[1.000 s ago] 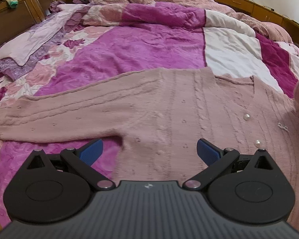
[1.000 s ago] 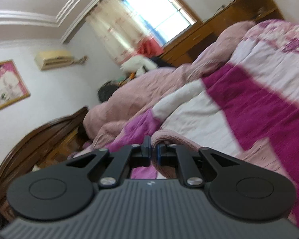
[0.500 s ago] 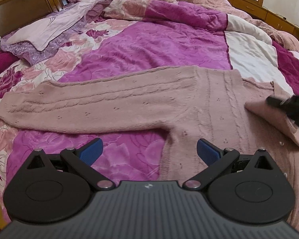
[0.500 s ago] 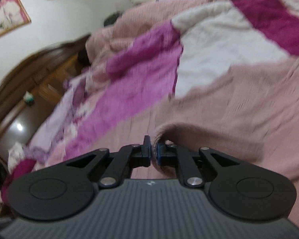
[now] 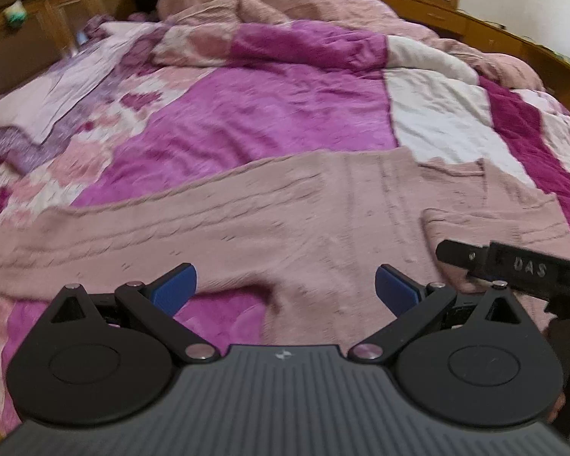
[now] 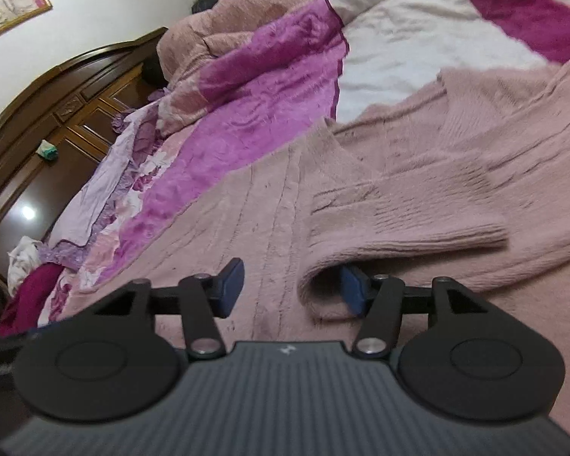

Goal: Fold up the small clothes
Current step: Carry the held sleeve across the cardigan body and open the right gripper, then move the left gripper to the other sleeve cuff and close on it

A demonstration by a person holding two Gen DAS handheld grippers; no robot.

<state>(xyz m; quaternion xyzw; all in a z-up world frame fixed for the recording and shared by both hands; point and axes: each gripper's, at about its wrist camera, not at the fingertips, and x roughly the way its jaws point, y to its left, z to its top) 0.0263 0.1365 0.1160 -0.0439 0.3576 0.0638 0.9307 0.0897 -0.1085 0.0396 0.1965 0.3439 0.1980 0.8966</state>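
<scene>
Left wrist view: one pink sweater (image 5: 304, 220) — left gripper (image 5: 285, 288) spread; right gripper (image 6: 290, 288) spread too.

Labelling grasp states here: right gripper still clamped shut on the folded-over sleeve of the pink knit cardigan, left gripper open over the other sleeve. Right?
Not quite. The right gripper is open: the right wrist view shows its blue pads spread, the folded-over sleeve of the pink knit cardigan lying released over one pad. The left gripper is open, as stated.
</scene>
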